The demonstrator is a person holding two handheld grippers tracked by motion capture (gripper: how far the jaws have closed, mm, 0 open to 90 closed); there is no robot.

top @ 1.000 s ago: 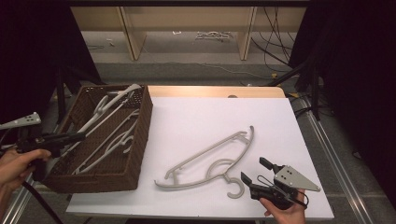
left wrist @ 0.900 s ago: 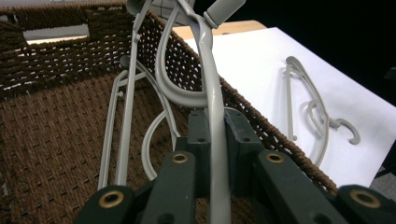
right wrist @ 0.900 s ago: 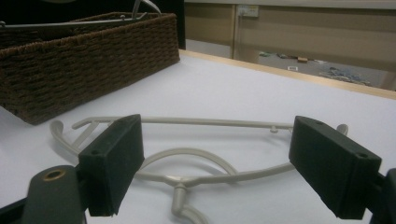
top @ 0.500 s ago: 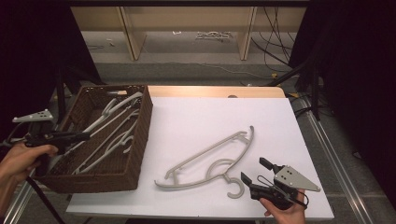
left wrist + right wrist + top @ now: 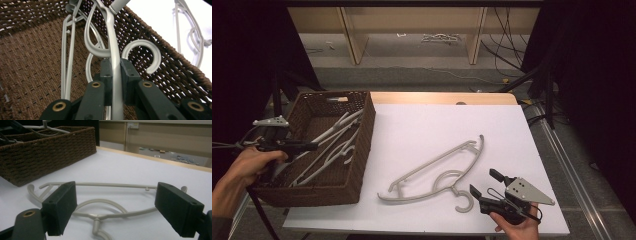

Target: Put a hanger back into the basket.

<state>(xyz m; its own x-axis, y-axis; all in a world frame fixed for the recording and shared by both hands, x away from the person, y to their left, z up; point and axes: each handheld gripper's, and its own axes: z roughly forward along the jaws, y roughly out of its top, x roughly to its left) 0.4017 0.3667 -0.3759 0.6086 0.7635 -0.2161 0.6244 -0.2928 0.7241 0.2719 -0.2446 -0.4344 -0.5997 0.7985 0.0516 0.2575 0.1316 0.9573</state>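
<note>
left tongs (image 5: 113,82) clamped on basket (image 5: 362,150) hanger (image 5: 112,50), right tongs (image 5: 117,207) wide, table hanger (image 5: 437,170) hook near

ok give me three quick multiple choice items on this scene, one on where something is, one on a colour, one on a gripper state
1. Where does the loose hanger lie?
A. on the white table top
B. in the basket
C. on the floor

2. What colour is the woven basket?
A. white
B. dark brown
C. blue

3. How is the left gripper?
A. open over the table
B. shut on nothing
C. shut on a hanger in the basket

Answers: 1 A, it lies flat on the white top in front of the right gripper, whose jaws stand wide apart. 2 B, its weave is dark brown. 3 C, its jaws clamp a grey hanger bar inside the basket.
</note>
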